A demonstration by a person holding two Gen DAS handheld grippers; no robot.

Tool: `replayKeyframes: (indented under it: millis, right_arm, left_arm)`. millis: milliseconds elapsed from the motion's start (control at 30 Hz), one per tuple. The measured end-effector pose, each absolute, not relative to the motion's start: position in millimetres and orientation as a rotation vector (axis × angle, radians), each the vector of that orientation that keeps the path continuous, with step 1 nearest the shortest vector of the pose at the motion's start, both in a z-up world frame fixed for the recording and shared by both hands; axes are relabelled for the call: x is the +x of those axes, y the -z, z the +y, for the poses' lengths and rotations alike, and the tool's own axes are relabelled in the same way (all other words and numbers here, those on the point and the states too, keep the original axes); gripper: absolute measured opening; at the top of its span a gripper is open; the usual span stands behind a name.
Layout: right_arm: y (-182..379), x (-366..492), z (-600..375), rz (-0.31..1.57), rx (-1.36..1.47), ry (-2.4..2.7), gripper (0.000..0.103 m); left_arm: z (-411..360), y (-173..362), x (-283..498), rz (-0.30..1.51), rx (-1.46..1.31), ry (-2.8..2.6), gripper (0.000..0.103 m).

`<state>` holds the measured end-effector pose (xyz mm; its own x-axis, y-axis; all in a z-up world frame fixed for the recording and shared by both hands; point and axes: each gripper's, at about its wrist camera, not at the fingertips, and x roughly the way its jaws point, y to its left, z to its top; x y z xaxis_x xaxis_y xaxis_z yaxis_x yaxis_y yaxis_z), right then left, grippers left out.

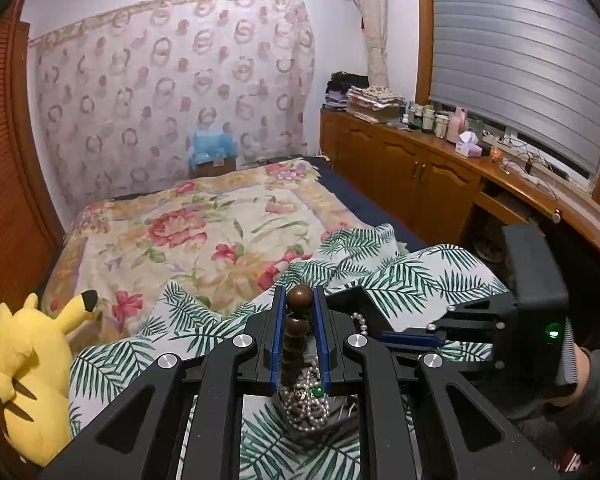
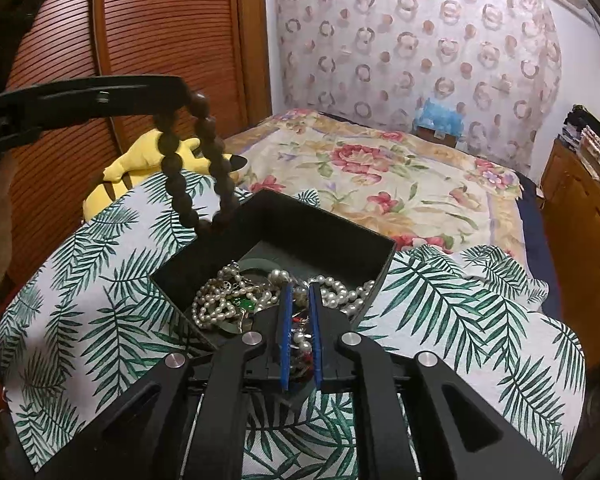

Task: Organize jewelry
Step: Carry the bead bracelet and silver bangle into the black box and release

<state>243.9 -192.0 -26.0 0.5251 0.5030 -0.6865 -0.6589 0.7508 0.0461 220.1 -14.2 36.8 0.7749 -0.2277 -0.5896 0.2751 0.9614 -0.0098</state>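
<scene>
Left tool (image 1: 299, 308) closing on brown beads (image 1: 299, 298), gripping the top bead between blue pads (image 1: 277, 320); in the right wrist view, holding the bead loop (image 2: 198, 168) dangling above the near-left corner of a black box (image 2: 332, 224). Right tool (image 2: 299, 316) hovering over the box, fingers nearly together with a narrow gap, small red and pearl bits showing between them; impossible to tell whether gripping anything. Lying tangled inside the box: pearl strands (image 2: 220, 300), a green piece (image 2: 242, 303), one strand (image 2: 360, 292) draping over the right rim.

Resting on a palm-leaf cloth (image 2: 100, 280), itself rumpling across the near end of a bed. Spreading beyond: a floral blanket (image 1: 204, 232). Sitting at the left edge of the bed: a yellow plush (image 1: 32, 360), just beside a slatted wooden door (image 2: 160, 20). Hanging on the far wall: a ring-patterned curtain (image 1: 172, 92), with a blue-topped carton (image 1: 214, 156) standing at its foot. Running along the right: a wooden cabinet (image 1: 412, 168) carrying bottles, a tissue box and folded fabrics, beneath a grey blind (image 1: 516, 48).
</scene>
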Motion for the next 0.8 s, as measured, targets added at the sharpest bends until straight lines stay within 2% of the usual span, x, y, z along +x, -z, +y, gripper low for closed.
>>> replayKeyframes:
  millis: [800]
  right_arm:
    - [23.5,233.3,-215.5,0.743,-0.177,-0.658,0.011]
  left_arm:
    - [-14.9,6.6,255.7,0.727,0.065,0.254,0.013]
